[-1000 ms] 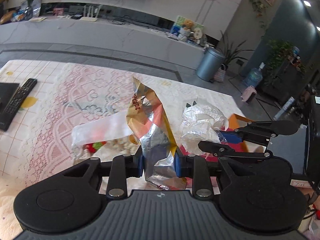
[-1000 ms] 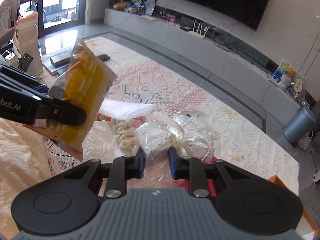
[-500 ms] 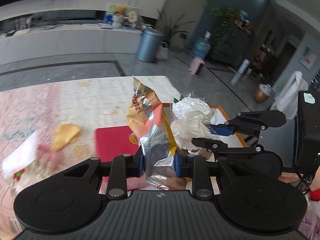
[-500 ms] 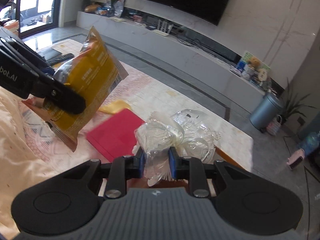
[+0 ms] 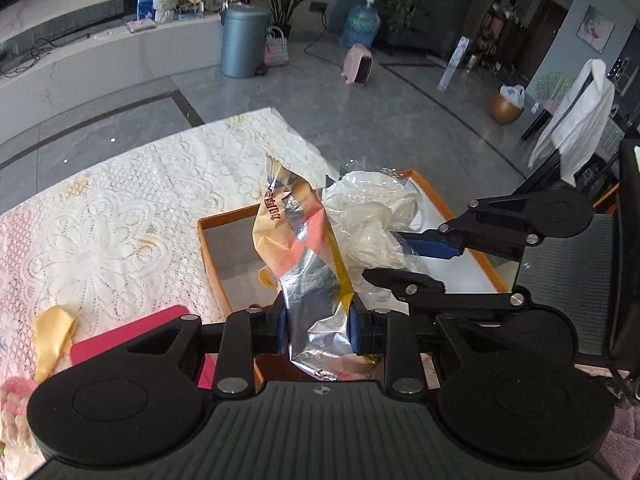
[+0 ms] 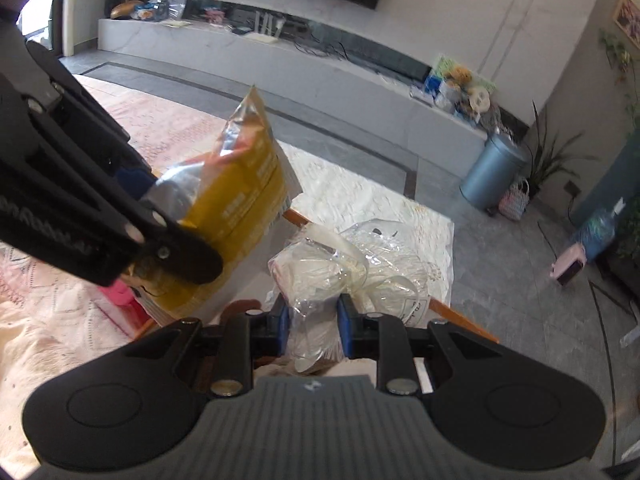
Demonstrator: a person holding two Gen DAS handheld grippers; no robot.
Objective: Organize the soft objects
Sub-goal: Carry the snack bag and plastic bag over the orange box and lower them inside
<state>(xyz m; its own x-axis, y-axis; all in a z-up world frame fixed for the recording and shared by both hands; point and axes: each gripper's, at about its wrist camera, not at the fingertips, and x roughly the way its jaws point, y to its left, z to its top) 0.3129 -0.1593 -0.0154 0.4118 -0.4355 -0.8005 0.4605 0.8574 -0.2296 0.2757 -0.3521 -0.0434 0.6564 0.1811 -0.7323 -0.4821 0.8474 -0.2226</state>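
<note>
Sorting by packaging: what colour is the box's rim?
Orange: the box rim shows best in the left wrist view.

My left wrist camera sits just behind my left tool [image 5: 320,330], looking steeply down and forward, close above the orange box [image 5: 208,240]. My right wrist camera rides behind my right tool [image 6: 312,324], angled down over the same box [image 6: 460,314]. Both views share that box and the blue bin [image 5: 242,42] [image 6: 494,170] beyond it.
</note>
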